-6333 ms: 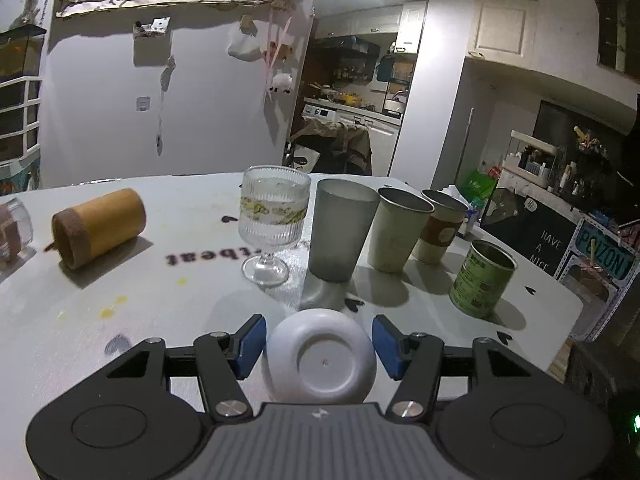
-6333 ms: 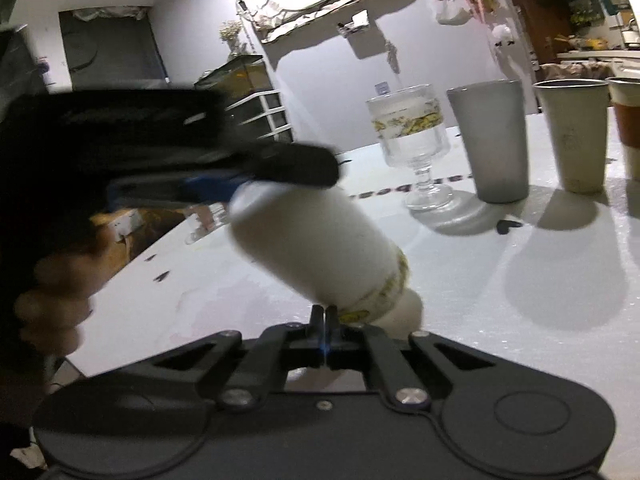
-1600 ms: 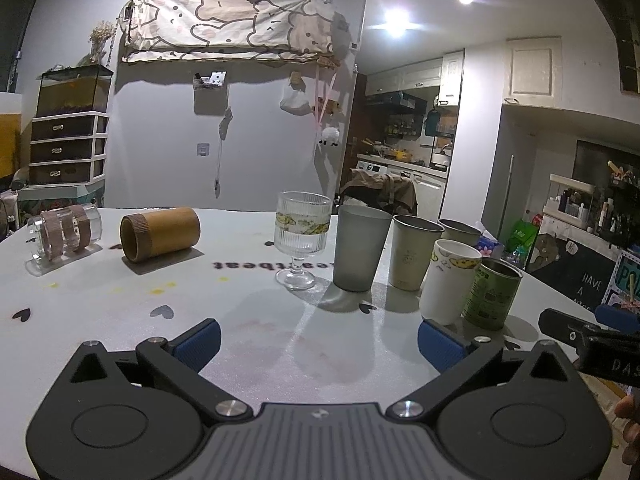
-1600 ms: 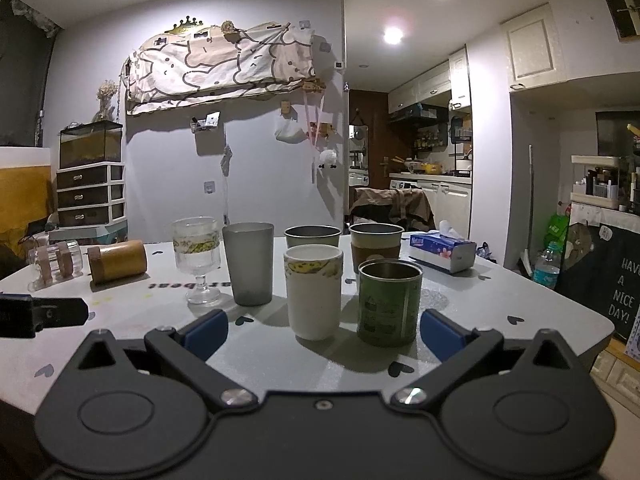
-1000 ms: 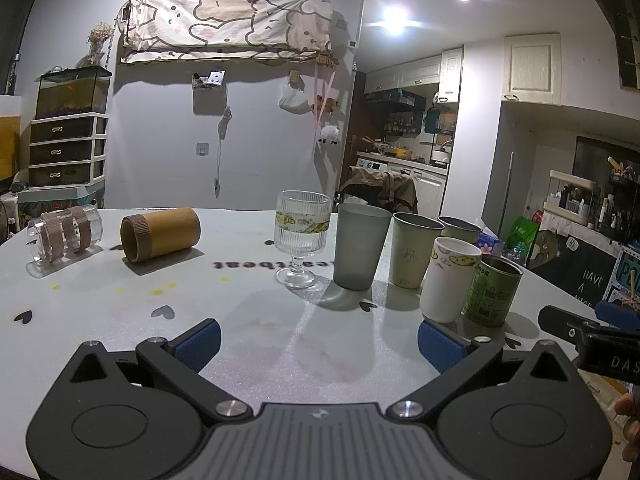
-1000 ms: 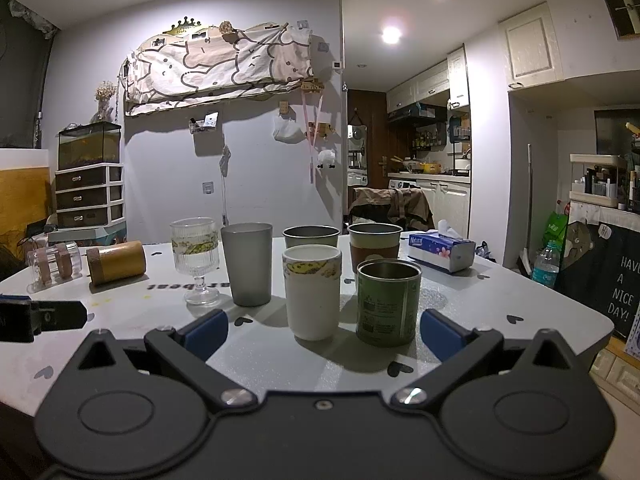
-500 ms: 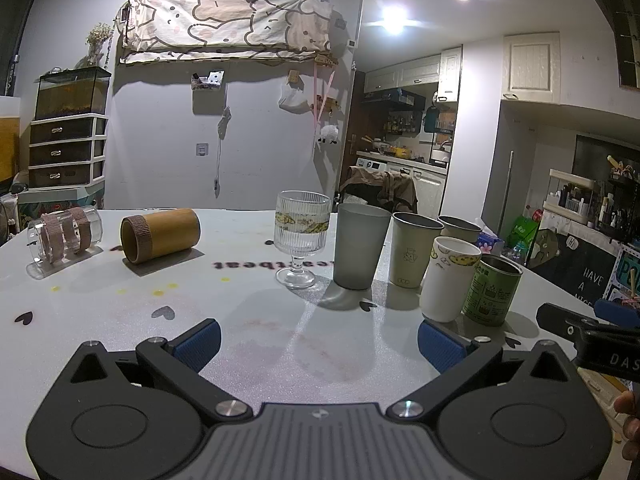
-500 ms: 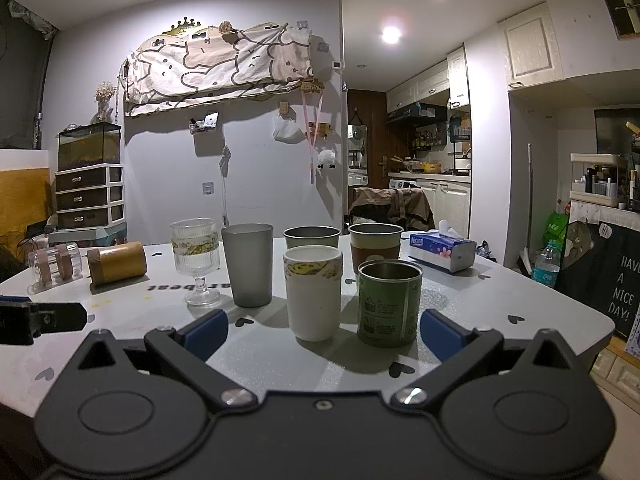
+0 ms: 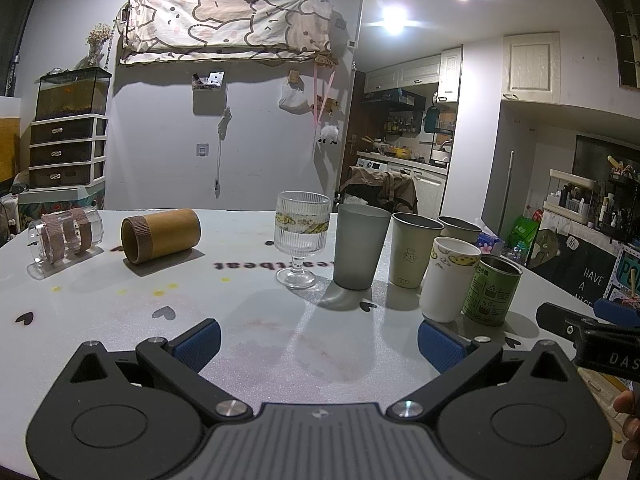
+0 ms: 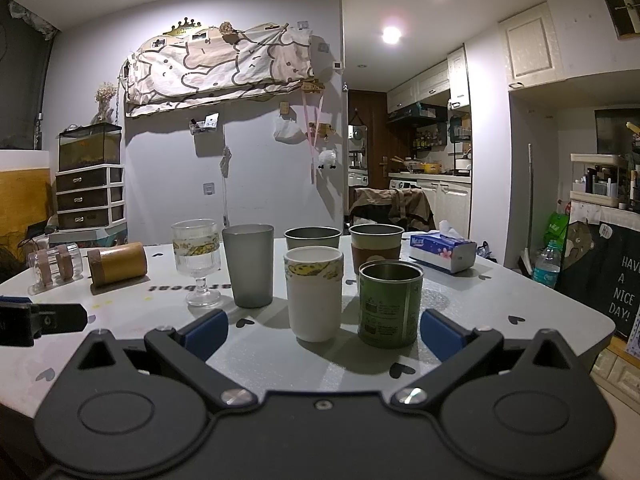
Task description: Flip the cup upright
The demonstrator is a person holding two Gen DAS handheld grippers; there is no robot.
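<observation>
A: How are the left tongs (image 9: 318, 338) sitting?

B: They are gaping wide, the blue pads (image 9: 199, 343) gripping nothing, hovering over bare counter (image 9: 100, 308). The right tongs (image 10: 323, 330) are spread just as wide and are likewise carrying nothing.

A: And the cup?

B: The white cup (image 10: 314, 294) with the yellow patterned band is standing upright, mouth up, just beside the green tin (image 10: 390, 304) (from the right wrist view both are sitting between the open pads, ahead of them, untouched).

A: What is crowding it?

B: Behind it the grey tumbler (image 9: 360, 246), a beige metal cup (image 9: 410, 256) and a brown-sleeved cup (image 10: 376, 246) are standing upright in a tight cluster. The ribbed stemmed glass (image 9: 302, 242) is standing left of the tumbler.

A: Anything lying down?

B: A bamboo cup (image 9: 160, 235) and a clear jar (image 9: 64, 236) with brown bands are lying on their sides, well apart from the cluster, at the left. A tissue box (image 10: 442, 255) is resting at the right, farther back.
</observation>
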